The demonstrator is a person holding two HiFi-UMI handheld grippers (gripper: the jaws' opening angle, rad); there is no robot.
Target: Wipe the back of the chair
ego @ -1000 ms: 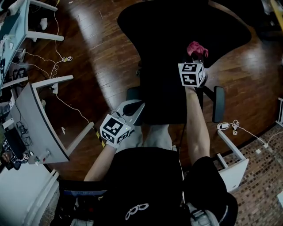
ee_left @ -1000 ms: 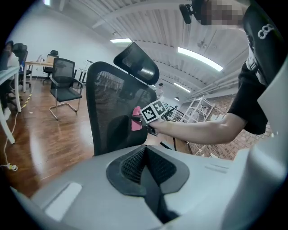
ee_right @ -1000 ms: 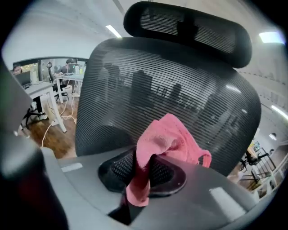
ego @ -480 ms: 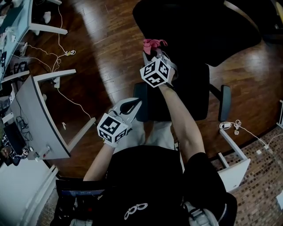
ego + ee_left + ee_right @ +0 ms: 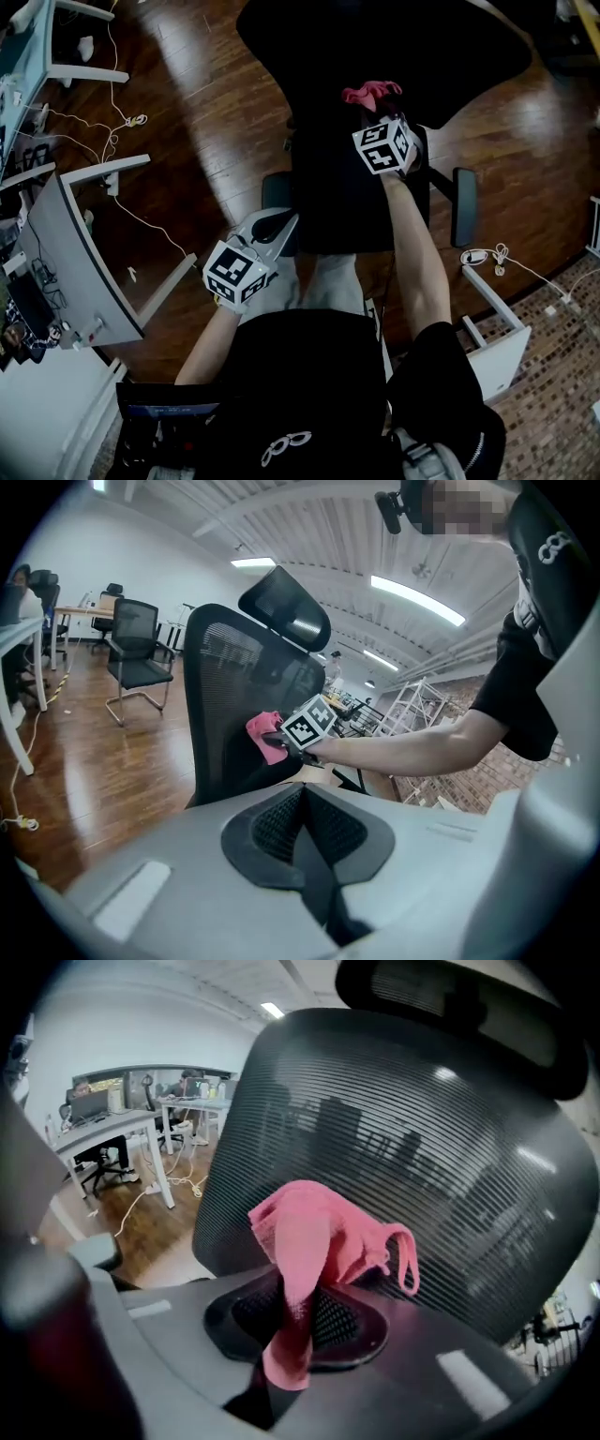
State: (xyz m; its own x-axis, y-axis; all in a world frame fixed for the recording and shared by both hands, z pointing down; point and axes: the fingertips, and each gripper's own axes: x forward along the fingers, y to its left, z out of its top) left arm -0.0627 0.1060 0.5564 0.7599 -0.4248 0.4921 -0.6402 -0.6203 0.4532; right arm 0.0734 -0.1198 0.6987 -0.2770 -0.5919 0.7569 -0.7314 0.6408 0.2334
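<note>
The right gripper (image 5: pixel 291 1335) has its jaws pinched shut on the pink cloth (image 5: pixel 319 1241). A narrow fold is caught between the tips, a tail hangs back under the jaws, and the bunched bulk stands up just ahead of them. That bulk sits against the black mesh chair back (image 5: pixel 422 1147), which fills everything beyond the jaws, with the headrest (image 5: pixel 450 997) above. The left gripper (image 5: pixel 305 846) has its jaws pressed together on nothing. It hangs well short of the chair, with the mesh back and the working arm out ahead of its tips. Here's the worry: only a slim fold is gripped, so drag across the mesh could tug the cloth free. There's also a thin loop dangling off the cloth on the right of the jaws, and it could catch in the weave. If the wad shifts aside, the hard jaw tips would likely scrape the mesh instead of wiping it. Nothing steadies the chair either, so a firm push might swing it away from the stroke. Against half a second ago, the right gripper and cloth have swept from the left edge of the back toward its middle. A second ago they sat further right, so it reads as a back-and-forth stroke. The left gripper has barely budged.
</note>
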